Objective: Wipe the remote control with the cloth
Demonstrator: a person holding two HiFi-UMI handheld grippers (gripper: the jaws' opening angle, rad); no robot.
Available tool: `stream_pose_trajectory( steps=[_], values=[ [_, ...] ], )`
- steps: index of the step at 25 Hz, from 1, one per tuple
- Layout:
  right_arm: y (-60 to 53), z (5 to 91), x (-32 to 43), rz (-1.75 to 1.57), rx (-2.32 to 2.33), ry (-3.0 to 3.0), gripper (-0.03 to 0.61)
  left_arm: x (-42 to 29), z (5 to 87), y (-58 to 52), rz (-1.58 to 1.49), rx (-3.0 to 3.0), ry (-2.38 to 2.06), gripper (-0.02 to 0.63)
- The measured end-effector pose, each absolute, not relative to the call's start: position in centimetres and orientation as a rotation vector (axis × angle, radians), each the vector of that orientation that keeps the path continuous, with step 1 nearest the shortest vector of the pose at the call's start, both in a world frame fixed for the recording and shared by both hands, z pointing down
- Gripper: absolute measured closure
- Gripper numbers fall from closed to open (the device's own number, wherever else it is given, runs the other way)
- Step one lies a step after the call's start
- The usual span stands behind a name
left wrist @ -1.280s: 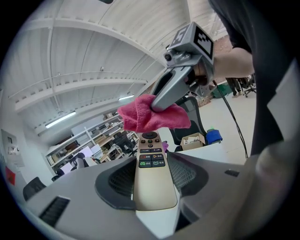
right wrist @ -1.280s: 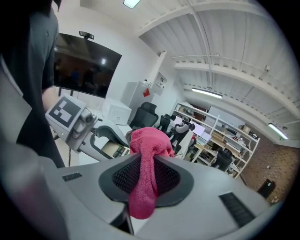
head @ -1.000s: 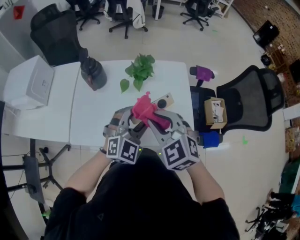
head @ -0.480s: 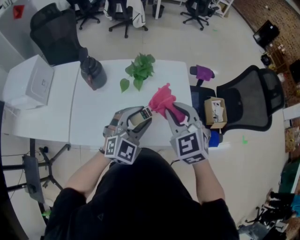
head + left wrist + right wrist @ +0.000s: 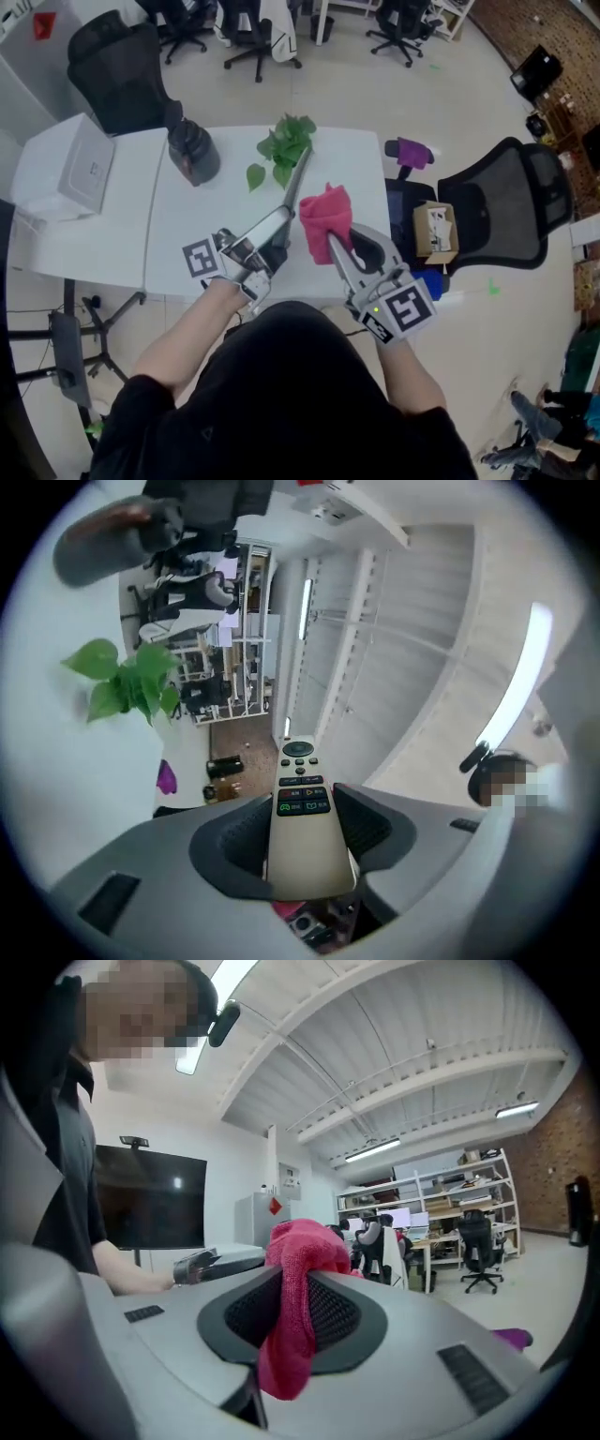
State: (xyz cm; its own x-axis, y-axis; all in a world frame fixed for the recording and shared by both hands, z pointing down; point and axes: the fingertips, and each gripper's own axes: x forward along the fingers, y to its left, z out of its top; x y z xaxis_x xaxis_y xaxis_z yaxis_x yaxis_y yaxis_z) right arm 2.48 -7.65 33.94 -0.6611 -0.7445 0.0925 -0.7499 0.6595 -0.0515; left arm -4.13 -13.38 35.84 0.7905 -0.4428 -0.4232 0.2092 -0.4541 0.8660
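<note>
cloth [image 5: 325, 214]: pink | remote control [image 5: 302, 841]: beige, dark buttons | table [image 5: 183, 230]: white | plant [image 5: 283, 148]: green

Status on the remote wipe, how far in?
Done: left gripper clamps the remote control, right gripper clamps the pink cloth, both lifted off the white table. In hand: cloth held beside the remote. Left: wiping; whether they touch is unclear.

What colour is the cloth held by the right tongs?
Plain deep pink; the cloth shows best in the right gripper view.
</note>
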Motion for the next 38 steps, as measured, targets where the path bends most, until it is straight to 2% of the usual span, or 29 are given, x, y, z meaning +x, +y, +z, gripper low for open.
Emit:
stream_pose_trajectory(
  steps=[6, 12, 18, 29, 38],
  values=[
    [-7.9, 35.5, -0.5, 0.162, 1.156, -2.829, 0.503, -3.2, 35.0, -11.8, -0.756, 1.871, -0.019, 0.403],
    [-10.6, 34.3, 2.9, 0.162, 1.34, -2.794, 0.503, -2.0, 35.3, -9.2, -0.624, 1.94, 0.097, 0.403],
    [-11.5, 32.3, 6.1, 0.134, 1.476, -2.796, 0.503, -1.9, 35.8, -9.0, -0.615, 1.919, 0.097, 0.404],
    [-5.6, 35.0, -1.4, 0.071, 0.962, -2.941, 0.503, -3.7, 34.1, -12.3, -0.736, 1.893, 0.054, 0.403],
    [-9.4, 34.2, 2.8, 0.117, 1.282, -2.827, 0.503, -1.5, 35.4, -8.4, -0.53, 1.968, 0.193, 0.403]
  ],
)
